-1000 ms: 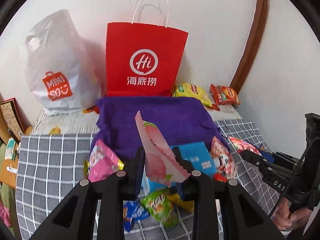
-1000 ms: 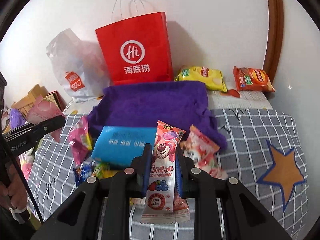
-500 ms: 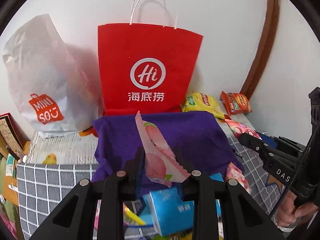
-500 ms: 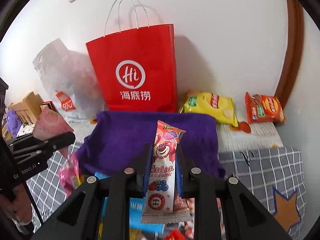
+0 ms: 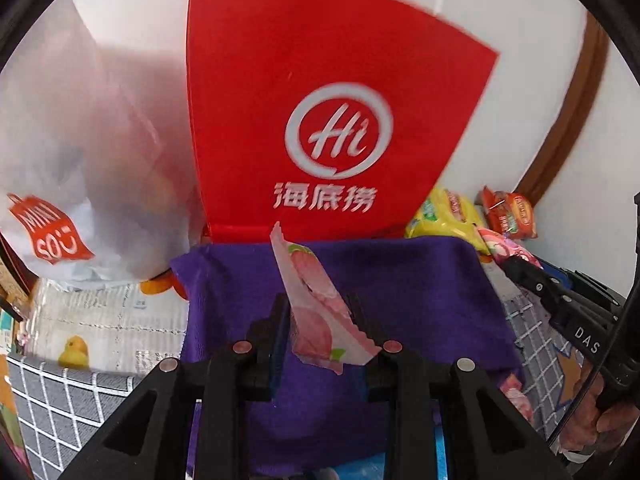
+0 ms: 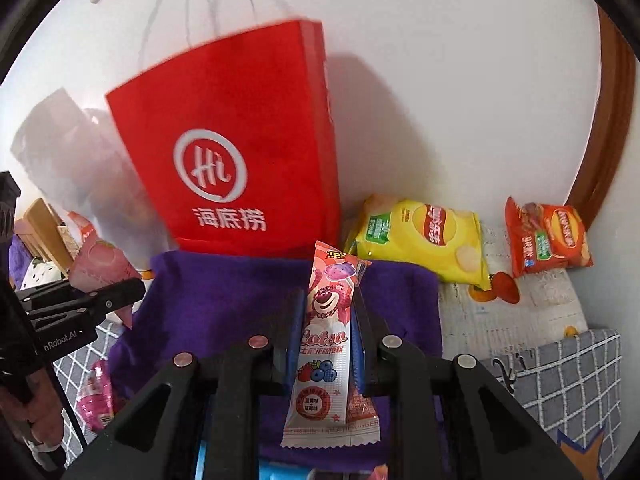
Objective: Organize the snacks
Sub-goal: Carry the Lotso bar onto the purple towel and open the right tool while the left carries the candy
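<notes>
Both grippers have closed in on one red bag [image 5: 320,92]: left gripper [image 5: 320,316] clenches one pink packet [image 5: 320,312], right gripper [image 6: 326,320] one bear packet [image 6: 326,340]; bag contents hidden

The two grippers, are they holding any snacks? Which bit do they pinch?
Yes. The left gripper pinches a pink peach packet near its lower end. The right gripper pinches a pink bear packet around its middle, by its side edges.
</notes>
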Available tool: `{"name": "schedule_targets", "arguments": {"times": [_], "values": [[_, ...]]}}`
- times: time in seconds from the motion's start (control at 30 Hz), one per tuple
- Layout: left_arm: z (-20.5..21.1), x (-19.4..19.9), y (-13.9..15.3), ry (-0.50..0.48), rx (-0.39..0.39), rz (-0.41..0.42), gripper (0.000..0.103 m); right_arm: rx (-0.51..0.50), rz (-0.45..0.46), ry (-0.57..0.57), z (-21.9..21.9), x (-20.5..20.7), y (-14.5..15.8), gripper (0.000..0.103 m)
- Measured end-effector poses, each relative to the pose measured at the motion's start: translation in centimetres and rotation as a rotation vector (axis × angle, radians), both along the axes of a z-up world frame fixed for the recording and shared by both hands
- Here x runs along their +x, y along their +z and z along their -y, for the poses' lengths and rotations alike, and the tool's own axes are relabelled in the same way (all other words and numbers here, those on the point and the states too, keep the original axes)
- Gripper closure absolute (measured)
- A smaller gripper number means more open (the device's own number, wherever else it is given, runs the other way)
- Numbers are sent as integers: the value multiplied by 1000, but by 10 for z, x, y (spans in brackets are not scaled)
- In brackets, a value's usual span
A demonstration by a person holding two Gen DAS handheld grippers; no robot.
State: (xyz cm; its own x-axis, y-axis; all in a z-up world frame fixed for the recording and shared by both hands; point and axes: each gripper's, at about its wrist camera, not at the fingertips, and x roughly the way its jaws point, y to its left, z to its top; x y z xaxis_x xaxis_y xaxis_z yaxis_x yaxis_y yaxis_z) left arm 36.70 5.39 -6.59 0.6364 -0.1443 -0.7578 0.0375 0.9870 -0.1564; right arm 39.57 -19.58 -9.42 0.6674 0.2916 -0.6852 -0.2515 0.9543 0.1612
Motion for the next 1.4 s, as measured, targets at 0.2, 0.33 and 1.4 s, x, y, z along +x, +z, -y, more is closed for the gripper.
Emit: {"name": "schedule_targets", "arguments": {"times": [0.2,0.33,1.4], "values": [[-4,12,-28,-4,15,-54,77,-28,-72,-10,-3,21,-33,82],[-5,14,-40,-1,7,-81,77,-45,-115,0,-7,28,-52,82],[15,33,-78,-24,7,-170,77,-165,-230,22,-23,39,-89,76]]}}
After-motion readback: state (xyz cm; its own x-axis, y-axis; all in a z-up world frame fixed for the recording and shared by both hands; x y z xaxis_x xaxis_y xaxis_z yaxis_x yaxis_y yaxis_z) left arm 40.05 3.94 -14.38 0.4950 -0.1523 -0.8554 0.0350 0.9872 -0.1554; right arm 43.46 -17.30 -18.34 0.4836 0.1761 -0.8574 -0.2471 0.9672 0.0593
